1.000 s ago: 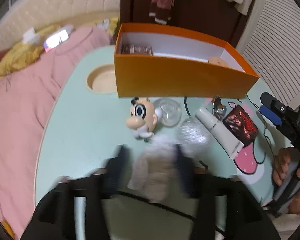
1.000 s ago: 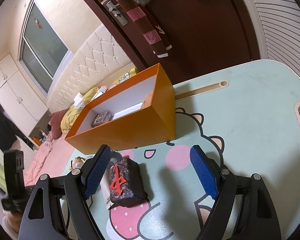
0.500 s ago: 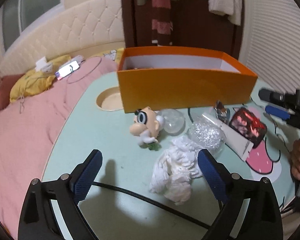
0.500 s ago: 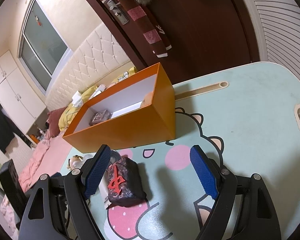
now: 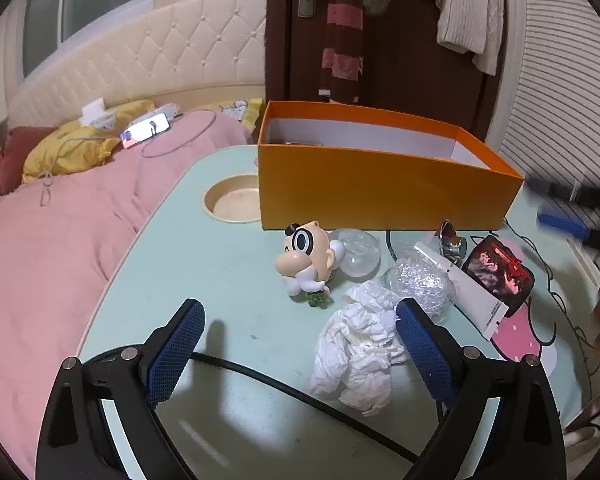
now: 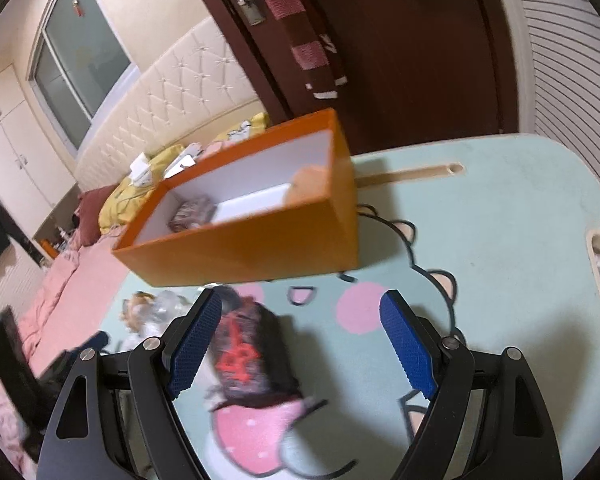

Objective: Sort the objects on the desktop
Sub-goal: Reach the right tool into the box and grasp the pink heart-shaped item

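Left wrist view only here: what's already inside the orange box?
Observer: A small patterned pack lies at one end of the orange box, a flat white item beside it.
Operator: Is the right tool gripping anything?
Observer: No. The right tool is open; the black packet with the red character lies between its jaws, ungripped.
Operator: Anything behind the box?
Observer: A long slot cut in the tabletop.

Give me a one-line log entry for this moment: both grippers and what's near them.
left gripper: open, jaws just widened, crumpled tissue lies loose by one finger | right gripper: open, over dark red-marked pouch, not gripped | orange box: partly filled
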